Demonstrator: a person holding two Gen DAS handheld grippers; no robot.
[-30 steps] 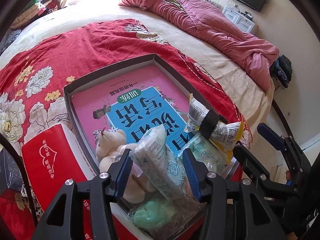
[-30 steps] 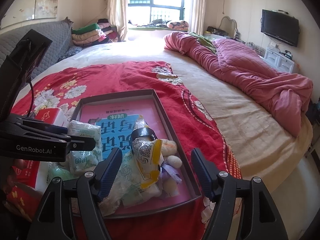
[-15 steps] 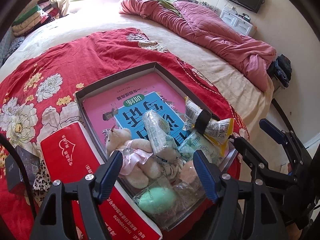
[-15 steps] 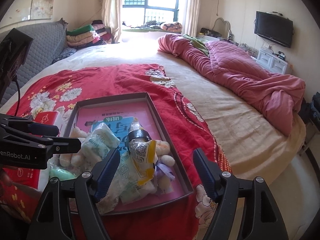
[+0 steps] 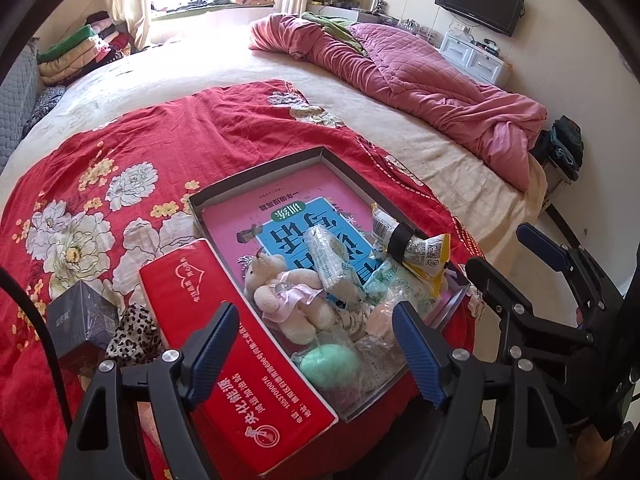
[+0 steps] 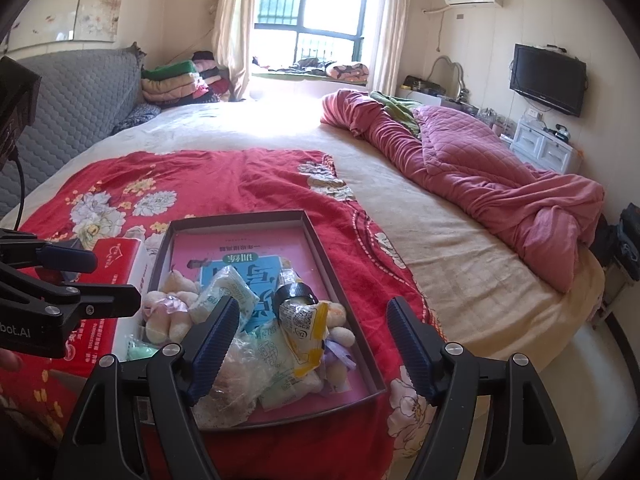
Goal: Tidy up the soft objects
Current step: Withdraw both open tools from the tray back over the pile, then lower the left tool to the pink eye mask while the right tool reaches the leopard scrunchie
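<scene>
On the red bedspread, soft toys and packets are sitting heaped at the near end of the tray (image 5: pixel 256 172): teddy bear (image 5: pixel 280 296), tissue packet (image 5: pixel 332 260). Left gripper (image 5: pixel 316 344) and right gripper (image 6: pixel 312 340) are hovering above, jaws apart and empty, likely choosing another piece.

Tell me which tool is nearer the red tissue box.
Left. The left tool hangs open right over the red tissue box; the right tool is open over the tray beside it.
</scene>
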